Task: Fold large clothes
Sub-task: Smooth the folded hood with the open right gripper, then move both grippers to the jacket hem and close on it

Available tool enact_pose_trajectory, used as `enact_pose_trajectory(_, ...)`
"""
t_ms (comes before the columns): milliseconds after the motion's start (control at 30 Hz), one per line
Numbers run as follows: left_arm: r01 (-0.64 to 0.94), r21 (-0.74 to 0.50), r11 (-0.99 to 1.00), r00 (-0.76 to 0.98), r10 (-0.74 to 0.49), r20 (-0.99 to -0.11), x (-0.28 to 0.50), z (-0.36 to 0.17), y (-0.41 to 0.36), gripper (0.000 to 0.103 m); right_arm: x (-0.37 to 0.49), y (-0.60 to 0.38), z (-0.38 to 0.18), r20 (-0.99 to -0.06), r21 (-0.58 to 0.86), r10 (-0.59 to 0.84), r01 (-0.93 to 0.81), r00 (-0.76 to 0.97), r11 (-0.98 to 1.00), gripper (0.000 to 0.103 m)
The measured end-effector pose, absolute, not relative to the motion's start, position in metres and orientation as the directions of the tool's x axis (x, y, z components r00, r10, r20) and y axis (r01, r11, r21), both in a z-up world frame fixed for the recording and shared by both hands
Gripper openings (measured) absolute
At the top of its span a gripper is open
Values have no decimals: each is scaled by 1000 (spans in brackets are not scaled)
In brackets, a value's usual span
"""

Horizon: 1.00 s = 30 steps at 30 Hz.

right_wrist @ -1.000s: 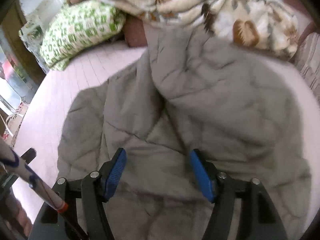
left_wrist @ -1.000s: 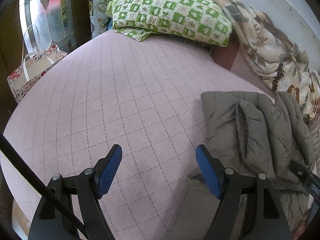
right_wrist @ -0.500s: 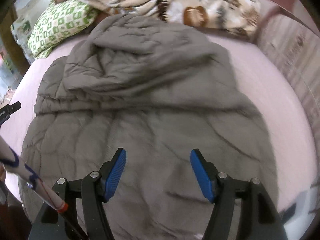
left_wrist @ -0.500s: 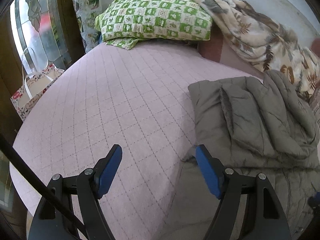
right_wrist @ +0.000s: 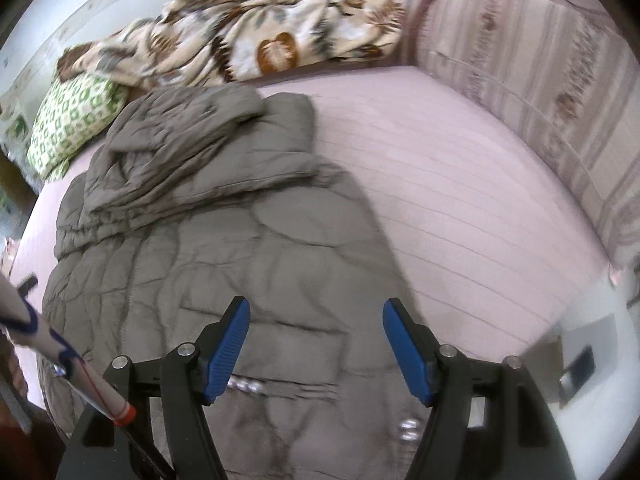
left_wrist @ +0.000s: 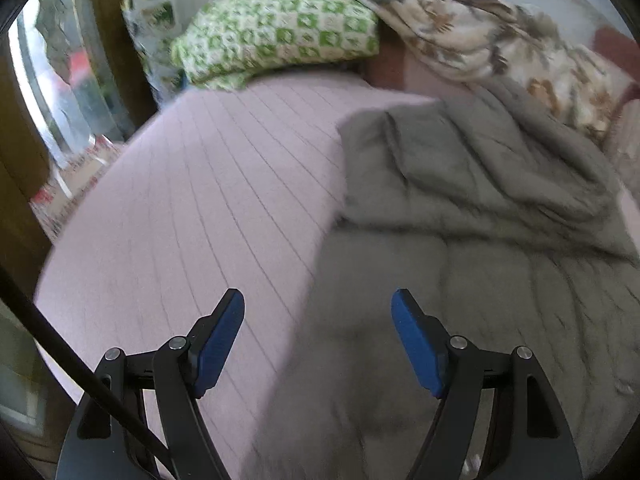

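A large grey quilted coat (right_wrist: 224, 248) lies spread on the pink quilted bed (right_wrist: 460, 184), its upper part folded over itself at the far end. It also shows in the left wrist view (left_wrist: 460, 208), filling the right half. My left gripper (left_wrist: 318, 320) is open and empty, above the coat's left edge. My right gripper (right_wrist: 316, 324) is open and empty, above the coat's near right part, where several metal snaps (right_wrist: 246, 386) show.
A green-and-white checked pillow (left_wrist: 276, 32) and a floral blanket (right_wrist: 280, 36) lie at the head of the bed. A striped cushioned side (right_wrist: 552, 92) borders the bed on the right. A window and a bag (left_wrist: 68, 176) are left of the bed.
Both grippers have pulled back toward the near end of the bed and turned right. More of the coat's lower part is in view. Both stay open.
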State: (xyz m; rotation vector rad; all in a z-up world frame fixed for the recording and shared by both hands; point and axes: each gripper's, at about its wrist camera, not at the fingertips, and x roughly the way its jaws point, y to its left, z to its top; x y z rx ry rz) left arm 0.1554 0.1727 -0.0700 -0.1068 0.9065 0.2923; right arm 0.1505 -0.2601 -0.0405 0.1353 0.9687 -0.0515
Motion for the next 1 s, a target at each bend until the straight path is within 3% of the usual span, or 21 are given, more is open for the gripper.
enact_pose_trajectory(367,-359,-199,912,550,34,-834,103,-77,229,75,132,-342,-60,-824,228,68,218,563,949,79)
enact_pose_trajectory(500,-344,-339,876,528,-119,-841,95,-99,243,75,134,-366,-76,-817,299,110,253,566,920,81)
enact_pose_trajectory(633,-317,-505,803,487,-319,-813,96,-130,249,75,144,-385,-99,-823,381,188,275,536,883,84)
enact_pose_trajectory(833,-229,-576,785,480,-424,-768,86,-132,241,75,155,-390,-137,-796,533,372,263,477,804,87)
enact_pose_trajectory(1000,-211,-640,739,464,-500,-731,72,-137,240,75,149,-389,-139,-770,571,418,226,482,789,90)
